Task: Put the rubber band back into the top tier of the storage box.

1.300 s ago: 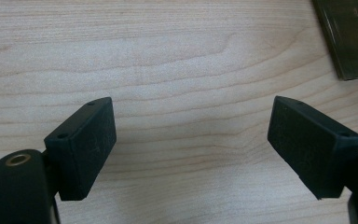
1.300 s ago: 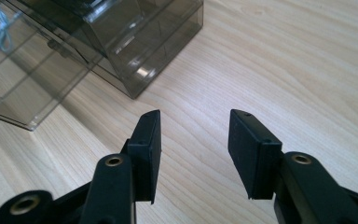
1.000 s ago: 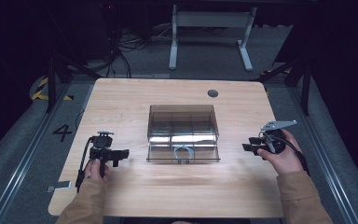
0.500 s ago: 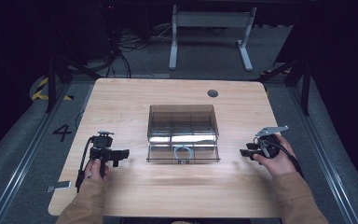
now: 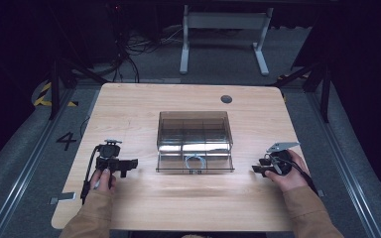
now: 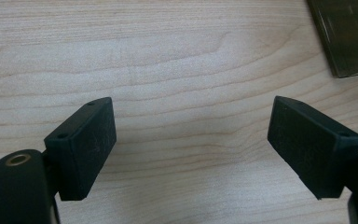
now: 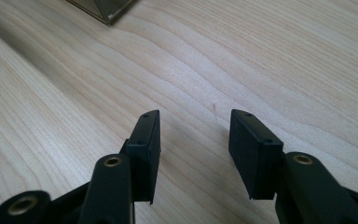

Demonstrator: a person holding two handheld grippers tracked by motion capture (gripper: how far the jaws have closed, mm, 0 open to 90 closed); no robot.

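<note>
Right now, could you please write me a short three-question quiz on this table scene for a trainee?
1. True or false: the left gripper holds something between its jaws.
2. Which gripper's jaws stand wider apart? A) left B) right
3. Fill in: the smoky clear box sits on the wooden ____, between the two hands.

Key: 1. False; bare wood shows between the jaws. 2. A. 3. table.
</note>
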